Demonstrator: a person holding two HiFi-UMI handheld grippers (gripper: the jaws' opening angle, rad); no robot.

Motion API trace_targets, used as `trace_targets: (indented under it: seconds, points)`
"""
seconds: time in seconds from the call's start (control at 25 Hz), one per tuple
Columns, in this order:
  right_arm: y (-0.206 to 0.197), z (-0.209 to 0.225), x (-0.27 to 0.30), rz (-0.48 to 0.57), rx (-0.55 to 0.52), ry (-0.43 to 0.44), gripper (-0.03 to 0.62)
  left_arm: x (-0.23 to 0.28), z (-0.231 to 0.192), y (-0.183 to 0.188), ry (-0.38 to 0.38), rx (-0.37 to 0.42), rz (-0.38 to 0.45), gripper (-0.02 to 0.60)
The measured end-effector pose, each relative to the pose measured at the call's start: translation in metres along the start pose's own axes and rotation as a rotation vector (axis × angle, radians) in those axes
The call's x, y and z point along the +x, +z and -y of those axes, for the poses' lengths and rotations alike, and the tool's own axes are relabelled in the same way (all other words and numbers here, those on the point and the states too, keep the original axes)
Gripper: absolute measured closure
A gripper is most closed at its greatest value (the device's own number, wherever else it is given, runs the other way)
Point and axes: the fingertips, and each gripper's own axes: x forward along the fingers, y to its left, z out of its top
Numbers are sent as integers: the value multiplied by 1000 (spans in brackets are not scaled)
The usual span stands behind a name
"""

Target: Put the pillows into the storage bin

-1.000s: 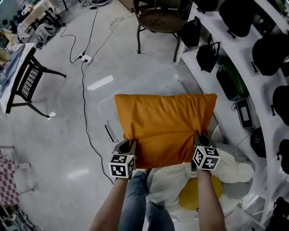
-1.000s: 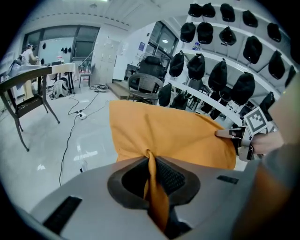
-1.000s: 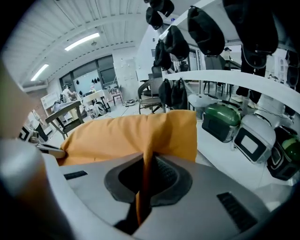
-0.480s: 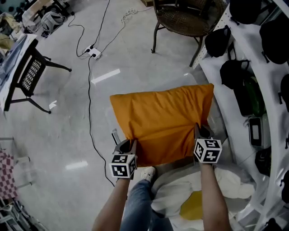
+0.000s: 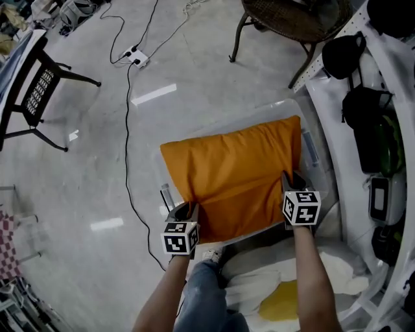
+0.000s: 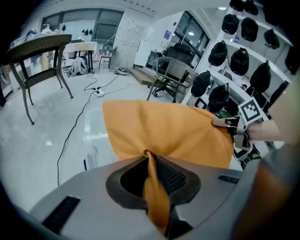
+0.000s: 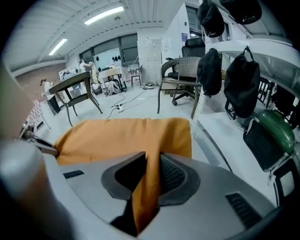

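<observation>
An orange pillow (image 5: 233, 175) lies flat across the top of a clear storage bin (image 5: 277, 106) on the floor. My left gripper (image 5: 189, 209) has the pillow's near left corner; its jaws are opening slightly, but the fabric (image 6: 151, 164) is still pinched between the pads. My right gripper (image 5: 289, 183) is at the near right corner. Its jaws are opening, and the orange cloth (image 7: 146, 173) hangs between them against one pad with a dark gap on the other side. Another white and yellow pillow (image 5: 279, 295) lies by the person's legs.
White shelving with black bags (image 5: 363, 110) runs along the right, close to the bin. A wicker chair (image 5: 292, 16) stands beyond the bin. A cable with a power strip (image 5: 137, 59) crosses the floor to the left, near a black-legged table (image 5: 39, 97).
The pillow and both grippers have moved forward and down onto the bin. The right jaws have loosened around the cloth.
</observation>
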Motion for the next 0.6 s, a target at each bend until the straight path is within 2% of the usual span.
trace_targets:
  seconds: [0.16, 0.32, 0.36, 0.44, 0.6]
  points:
    - [-8, 8, 12, 2, 44, -21, 437, 8, -12, -14, 45, -44, -30, 454]
    - [-4, 9, 2, 31, 131, -17, 297, 4, -6, -11, 67, -40, -70, 357]
    - [-3, 7, -2, 38, 144, -10, 264, 0, -3, -10, 70, -30, -73, 350]
    - [-1, 2, -10, 50, 155, 5, 224, -10, 2, -4, 80, 2, -52, 325]
    - [5, -2, -28, 92, 172, 20, 189, -26, 14, 9, 67, 31, 21, 297]
